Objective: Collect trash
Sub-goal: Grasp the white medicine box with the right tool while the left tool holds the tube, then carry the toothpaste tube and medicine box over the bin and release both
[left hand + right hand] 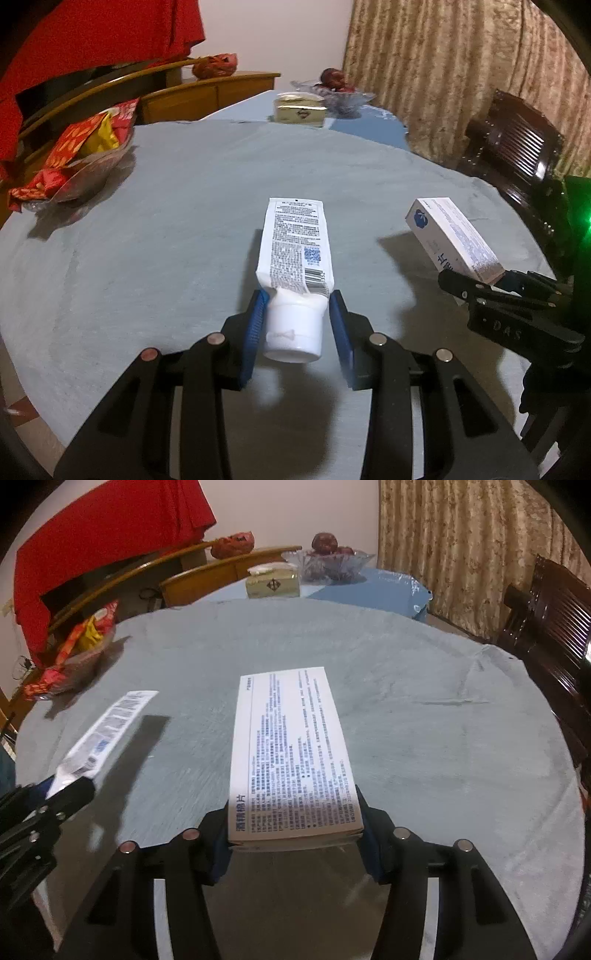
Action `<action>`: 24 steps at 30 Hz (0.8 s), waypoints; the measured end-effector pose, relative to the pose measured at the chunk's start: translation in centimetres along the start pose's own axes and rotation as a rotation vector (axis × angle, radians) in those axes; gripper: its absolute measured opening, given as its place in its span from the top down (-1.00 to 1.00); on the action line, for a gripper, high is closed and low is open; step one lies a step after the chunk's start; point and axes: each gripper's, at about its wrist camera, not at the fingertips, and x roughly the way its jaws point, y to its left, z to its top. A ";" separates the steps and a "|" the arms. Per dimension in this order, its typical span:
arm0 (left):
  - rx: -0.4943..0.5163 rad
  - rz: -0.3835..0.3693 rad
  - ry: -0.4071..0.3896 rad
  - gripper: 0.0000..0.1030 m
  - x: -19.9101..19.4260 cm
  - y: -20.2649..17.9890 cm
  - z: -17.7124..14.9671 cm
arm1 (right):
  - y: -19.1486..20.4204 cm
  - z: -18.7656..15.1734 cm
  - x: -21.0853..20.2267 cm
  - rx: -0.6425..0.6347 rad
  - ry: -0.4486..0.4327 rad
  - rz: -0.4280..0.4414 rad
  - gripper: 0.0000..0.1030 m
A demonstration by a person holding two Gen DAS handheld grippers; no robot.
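Observation:
A white tube point(291, 240) with printed text and a barcode hangs above the grey tablecloth, cap end toward the camera. My left gripper point(297, 306) is shut on it, its blue pads pressing just above the cap. In the right wrist view the tube point(110, 720) and left gripper point(70, 786) show at the left. A white box point(291, 746) with blue print sits between the pads of my right gripper point(293, 805), which is shut on its near end. From the left wrist view the box point(454, 236) is raised off the cloth, held by the right gripper point(480, 286).
The round table point(166, 240) carries a clear bowl of red and yellow snack packets point(85, 155) at the left. A tissue box point(299, 109) and a glass fruit bowl point(336, 92) stand at the far side. A dark wooden chair point(517, 147) stands at the right.

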 end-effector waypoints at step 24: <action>0.136 -0.211 -0.090 0.33 -8.2 -16.0 -0.9 | -12.1 -4.8 -16.9 0.140 -0.136 -0.072 -0.08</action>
